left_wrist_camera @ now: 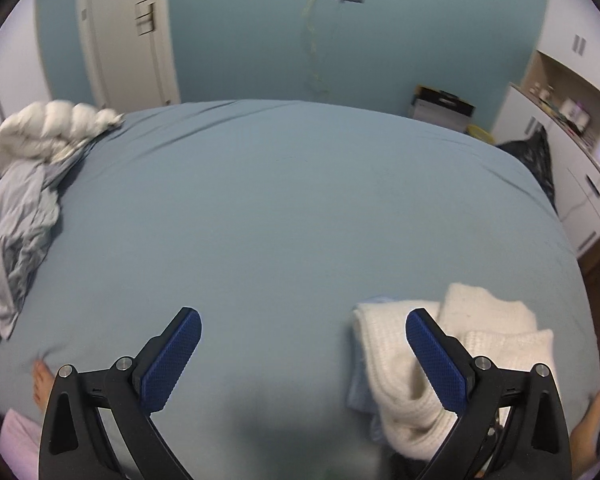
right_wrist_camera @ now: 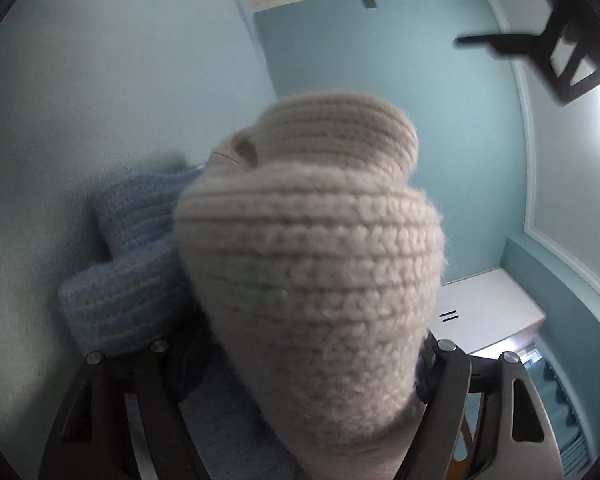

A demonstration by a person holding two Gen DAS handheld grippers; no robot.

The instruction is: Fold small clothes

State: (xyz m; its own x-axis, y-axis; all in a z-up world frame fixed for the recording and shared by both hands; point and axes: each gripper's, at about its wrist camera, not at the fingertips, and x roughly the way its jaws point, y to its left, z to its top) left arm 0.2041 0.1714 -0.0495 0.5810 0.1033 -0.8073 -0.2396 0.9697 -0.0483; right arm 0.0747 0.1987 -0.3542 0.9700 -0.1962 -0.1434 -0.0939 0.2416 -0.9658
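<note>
We are stacking folded knits on the bed [left_wrist_camera: 284, 200].
Cream knit [right_wrist_camera: 312, 280] is filling the right gripper [right_wrist_camera: 300, 368], grip unclear; left gripper [left_wrist_camera: 302, 344] is gaping empty; grey heap [left_wrist_camera: 16, 240] far left is waiting.

The cream knit [right_wrist_camera: 312, 280] hides the right tongs' [right_wrist_camera: 300, 364] pads, so their grip is unreadable.

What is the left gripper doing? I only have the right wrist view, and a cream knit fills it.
Observer: The left gripper is open, with nothing between its pads, over a blue bedsheet.
Operator: Any clothes waiting?
Observer: A crumpled grey garment pile lies at the sheet's left edge.
Operator: Where's the cream knit?
Observer: The cream knit lies folded on the sheet, over a light blue knit.
</note>
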